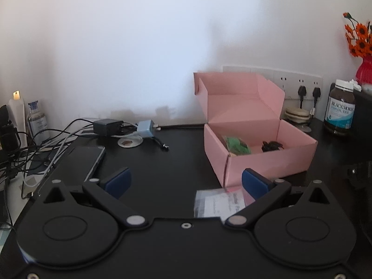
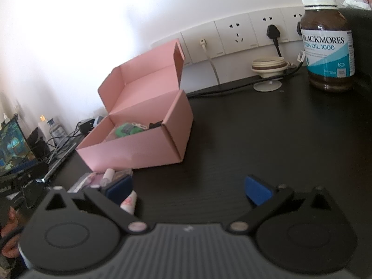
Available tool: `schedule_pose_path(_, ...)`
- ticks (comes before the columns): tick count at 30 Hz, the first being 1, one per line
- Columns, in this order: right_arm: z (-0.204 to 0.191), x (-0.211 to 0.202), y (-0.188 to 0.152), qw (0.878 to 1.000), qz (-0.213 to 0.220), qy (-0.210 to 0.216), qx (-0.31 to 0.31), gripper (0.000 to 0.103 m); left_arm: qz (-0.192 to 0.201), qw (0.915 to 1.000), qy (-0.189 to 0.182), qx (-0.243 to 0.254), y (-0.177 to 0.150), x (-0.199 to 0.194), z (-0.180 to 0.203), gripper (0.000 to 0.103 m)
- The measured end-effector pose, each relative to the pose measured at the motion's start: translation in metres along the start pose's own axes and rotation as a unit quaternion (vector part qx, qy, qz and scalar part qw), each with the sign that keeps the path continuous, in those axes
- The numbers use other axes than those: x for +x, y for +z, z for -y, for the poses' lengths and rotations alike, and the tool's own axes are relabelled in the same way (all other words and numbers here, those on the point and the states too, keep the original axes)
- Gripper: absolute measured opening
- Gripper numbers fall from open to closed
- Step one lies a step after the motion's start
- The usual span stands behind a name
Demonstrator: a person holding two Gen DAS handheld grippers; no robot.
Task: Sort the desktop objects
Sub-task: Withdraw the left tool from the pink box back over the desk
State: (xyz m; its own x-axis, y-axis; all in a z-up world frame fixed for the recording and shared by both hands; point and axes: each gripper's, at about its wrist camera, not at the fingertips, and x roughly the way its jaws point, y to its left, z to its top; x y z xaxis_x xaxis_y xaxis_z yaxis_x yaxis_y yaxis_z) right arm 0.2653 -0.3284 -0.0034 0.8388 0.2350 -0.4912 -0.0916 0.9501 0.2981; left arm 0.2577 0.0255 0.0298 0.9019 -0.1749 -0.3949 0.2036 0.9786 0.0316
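Note:
An open pink cardboard box [image 1: 267, 160] stands on the black desk [image 1: 174, 162]; it also shows in the right wrist view [image 2: 139, 148]. Inside lie a green item [image 1: 237, 145] and a small black item [image 1: 270, 146]. My left gripper [image 1: 186, 182] is open and empty, low over the desk in front of the box. A clear plastic packet with a paper label [image 1: 216, 203] lies just before its right finger. My right gripper [image 2: 189, 189] is open and empty. A small white tube [image 2: 129, 203] and a packet [image 2: 93, 179] lie by its left finger.
A dark phone [image 1: 86, 160], a black charger [image 1: 108, 126], a blue adapter [image 1: 145, 128] and tangled cables lie at the left. A brown Blackmores fish oil bottle [image 2: 326, 44] stands at the right by wall sockets [image 2: 237, 37]. A cream holder [image 2: 268, 67] stands near it. A screen [image 2: 12, 148] is far left.

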Motion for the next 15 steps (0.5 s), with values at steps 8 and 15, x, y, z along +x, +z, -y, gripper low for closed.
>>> schedule_pose_path(8, -0.0028, 0.0017, -0.0004, 1.000, 0.003, 0.001, 0.005, 0.102, -0.006, 0.9999, -0.007, 0.006, -0.0019, -0.0006, 0.0051, 0.103)
schedule_pose_path(15, -0.0015, 0.0009, -0.0004, 1.000, 0.004, 0.008, 0.011, 0.102, -0.006, 1.0000, 0.007, 0.002, -0.0017, 0.0022, 0.0029, 0.103)
